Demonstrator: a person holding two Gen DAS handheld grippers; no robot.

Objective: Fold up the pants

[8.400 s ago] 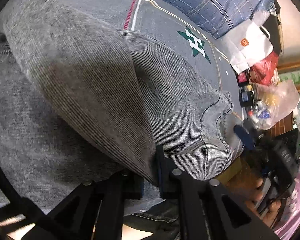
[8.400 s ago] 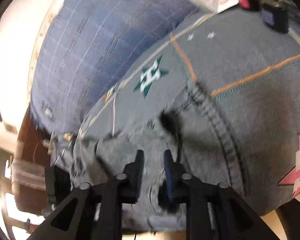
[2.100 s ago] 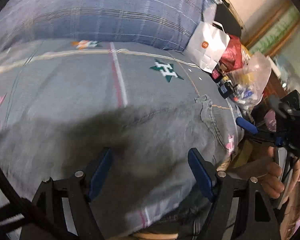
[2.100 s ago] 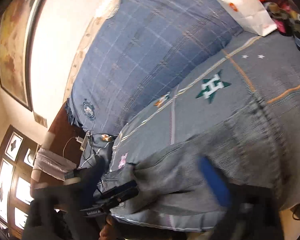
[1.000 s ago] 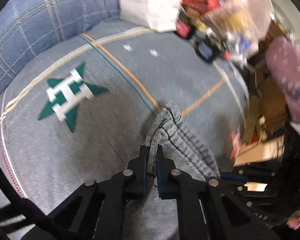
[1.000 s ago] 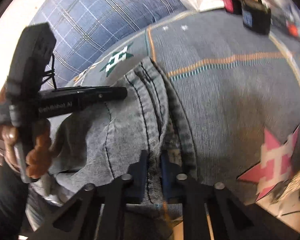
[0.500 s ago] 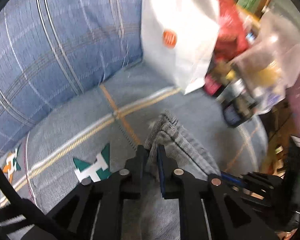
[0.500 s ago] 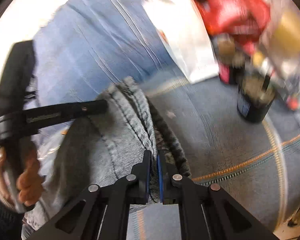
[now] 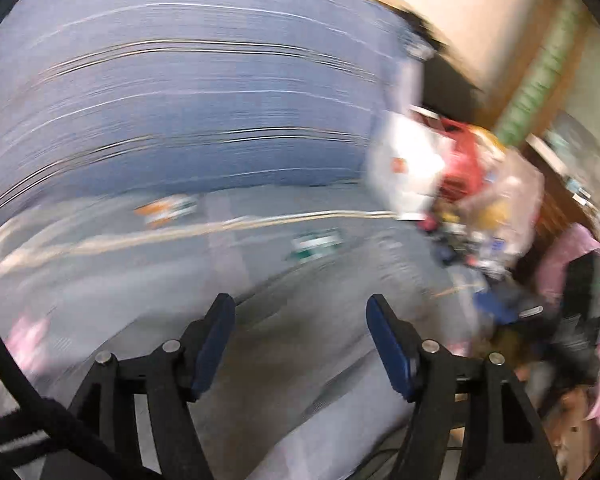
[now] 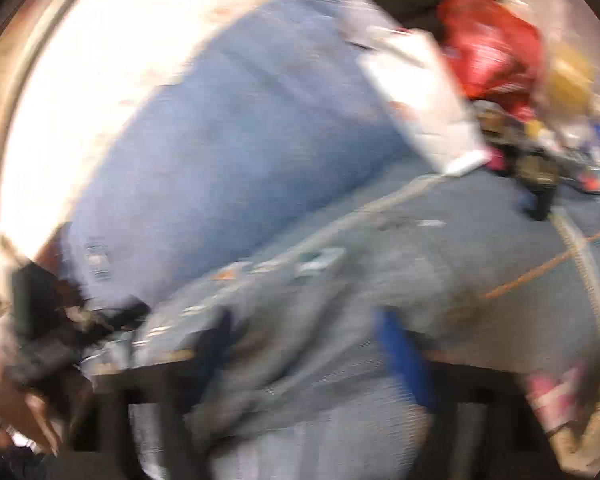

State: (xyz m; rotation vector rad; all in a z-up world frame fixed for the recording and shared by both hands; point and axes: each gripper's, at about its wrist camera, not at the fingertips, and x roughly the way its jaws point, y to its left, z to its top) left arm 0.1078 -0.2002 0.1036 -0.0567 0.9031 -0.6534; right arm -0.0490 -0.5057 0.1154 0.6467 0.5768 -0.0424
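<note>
Both views are heavily motion-blurred. The grey denim pants [image 9: 300, 344] lie on the grey bedspread below and between my left gripper's fingers. My left gripper [image 9: 300, 332] is open and empty just above them. In the right wrist view the pants [image 10: 308, 368] spread across the lower middle. My right gripper [image 10: 304, 344] is open with nothing between its fingers, and its blue pad [image 10: 400, 356] shows at the right. The other gripper, held in a hand, appears at the left edge [image 10: 52, 344].
A blue plaid pillow [image 9: 180, 112] fills the back. A white paper bag [image 9: 408, 168], a red bag [image 10: 492, 52] and cluttered small items [image 9: 472, 240] stand at the bed's right side. The bedspread [image 10: 500, 232] has star patterns and stripes.
Both grippers were shut on the pants' edge half a second ago. Now both have opened and let the pants go, and both cameras are swinging fast back over the bed.
</note>
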